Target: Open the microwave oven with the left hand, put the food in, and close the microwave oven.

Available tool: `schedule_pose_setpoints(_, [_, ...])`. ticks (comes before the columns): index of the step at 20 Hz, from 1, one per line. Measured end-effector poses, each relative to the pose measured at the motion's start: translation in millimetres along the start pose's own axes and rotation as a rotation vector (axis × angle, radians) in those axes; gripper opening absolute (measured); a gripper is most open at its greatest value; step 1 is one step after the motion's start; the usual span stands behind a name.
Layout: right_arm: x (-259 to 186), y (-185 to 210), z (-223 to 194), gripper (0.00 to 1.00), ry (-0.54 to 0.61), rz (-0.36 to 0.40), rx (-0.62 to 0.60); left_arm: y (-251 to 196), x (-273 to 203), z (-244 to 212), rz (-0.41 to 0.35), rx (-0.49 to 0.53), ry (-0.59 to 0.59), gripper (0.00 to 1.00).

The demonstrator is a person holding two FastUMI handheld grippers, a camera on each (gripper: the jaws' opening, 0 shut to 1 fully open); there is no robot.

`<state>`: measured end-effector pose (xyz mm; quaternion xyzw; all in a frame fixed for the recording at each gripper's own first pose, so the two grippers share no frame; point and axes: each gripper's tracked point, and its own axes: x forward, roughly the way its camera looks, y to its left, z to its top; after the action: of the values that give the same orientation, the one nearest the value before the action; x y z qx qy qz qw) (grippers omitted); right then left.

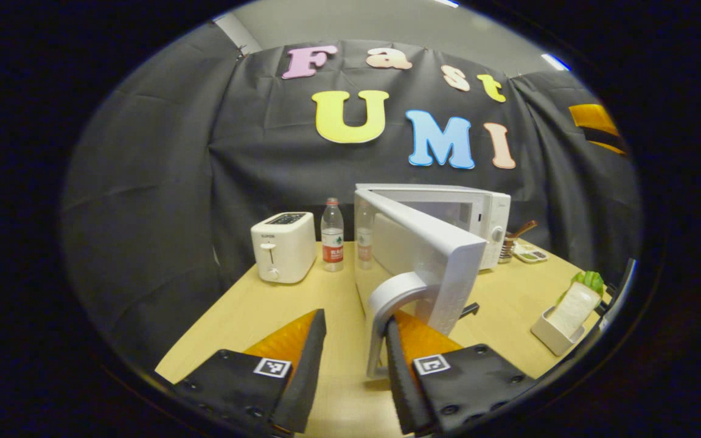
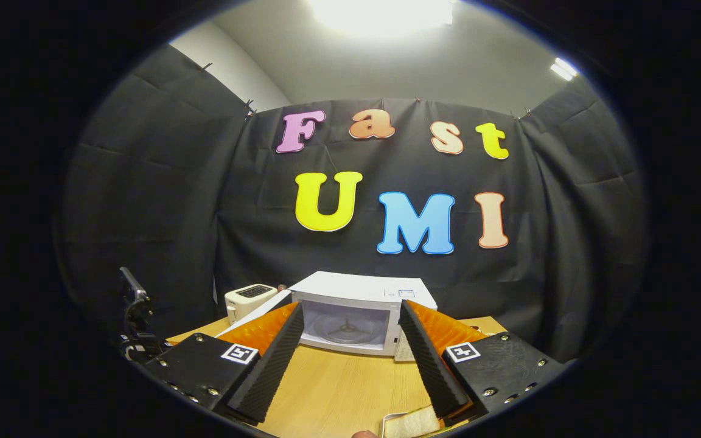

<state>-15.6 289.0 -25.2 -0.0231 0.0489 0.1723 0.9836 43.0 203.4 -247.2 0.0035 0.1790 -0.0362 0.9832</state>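
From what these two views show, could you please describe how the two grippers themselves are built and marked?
Both look alike. The left gripper has two wedge-shaped fingers with ribbed inner faces, mounted on dark blocks with screw heads, each block carrying a small square black-and-white marker. The right gripper has the same ribbed wedges, screwed blocks and square markers. I see no cables or sleeves.

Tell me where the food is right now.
In the left gripper view, the pale sandwich with green lettuce stands in a small white rectangular tray near the right edge of the light wooden table, right of the white microwave's open door.
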Motion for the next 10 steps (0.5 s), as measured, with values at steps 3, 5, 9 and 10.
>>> schedule_pose_setpoints(3, [9.8, -7.9, -5.2, 0.96, 0.019, 0.061, -0.004, 4.1, -20.3, -1.5, 0.096, 0.017, 0.001, 0.95])
schedule_pose_setpoints(5, [12.3, -20.6, -4.4, 0.96, 0.022, 0.088, 0.013, -2.6, -41.5, 7.4, 0.149, 0.048, -0.019, 0.94])
schedule_pose_setpoints(9, [17.9, -59.7, -16.6, 0.96, 0.076, 0.133, 0.037, -13.6, -86.6, 37.0, 0.277, 0.038, -0.078, 0.94])
schedule_pose_setpoints(10, [17.9, -71.0, -22.4, 0.96, 0.093, 0.14, 0.046, -18.0, -97.7, 47.8, 0.306, 0.028, -0.1, 0.95])
